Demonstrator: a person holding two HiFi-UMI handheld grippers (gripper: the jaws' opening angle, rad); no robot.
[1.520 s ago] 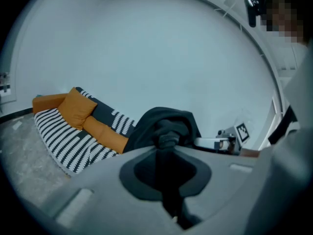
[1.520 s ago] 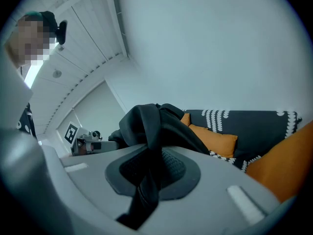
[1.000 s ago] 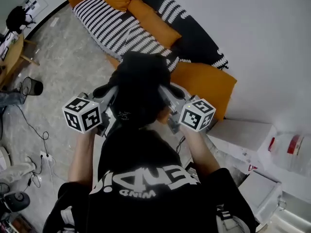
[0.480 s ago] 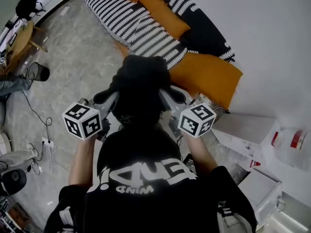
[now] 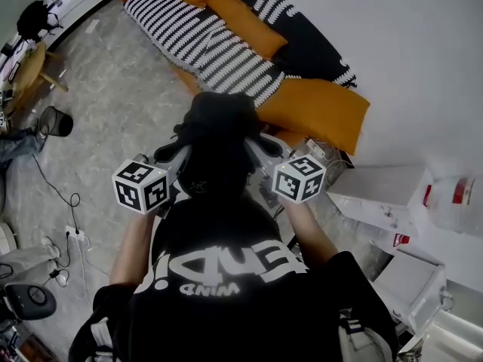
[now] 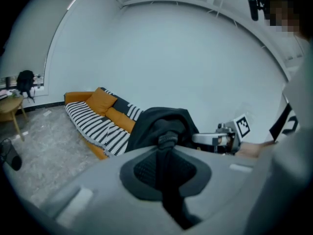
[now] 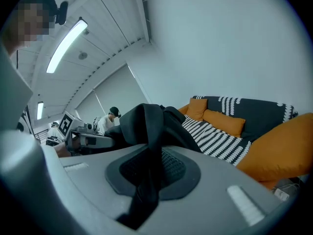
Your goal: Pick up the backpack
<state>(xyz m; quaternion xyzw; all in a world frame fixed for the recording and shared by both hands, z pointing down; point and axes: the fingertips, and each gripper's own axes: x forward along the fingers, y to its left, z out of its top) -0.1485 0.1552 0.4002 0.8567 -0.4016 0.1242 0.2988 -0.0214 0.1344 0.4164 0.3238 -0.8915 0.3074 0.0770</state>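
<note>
Black backpack (image 5: 219, 134) hangs clear of the floor (image 5: 113, 104) near the striped sofa (image 5: 219, 51), carried between both tongs. The left tongs (image 6: 165, 155) are pinched tight on a strap (image 6: 167, 140), and the right tongs (image 7: 152, 170) are clamped on another fold of the backpack. The lift looks done. Next, both grips should be kept level so nothing slips.

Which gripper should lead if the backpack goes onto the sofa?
Right, marginally. The left gripper and right gripper each clamp a backpack strap, but the right is nearer the sofa.
</note>
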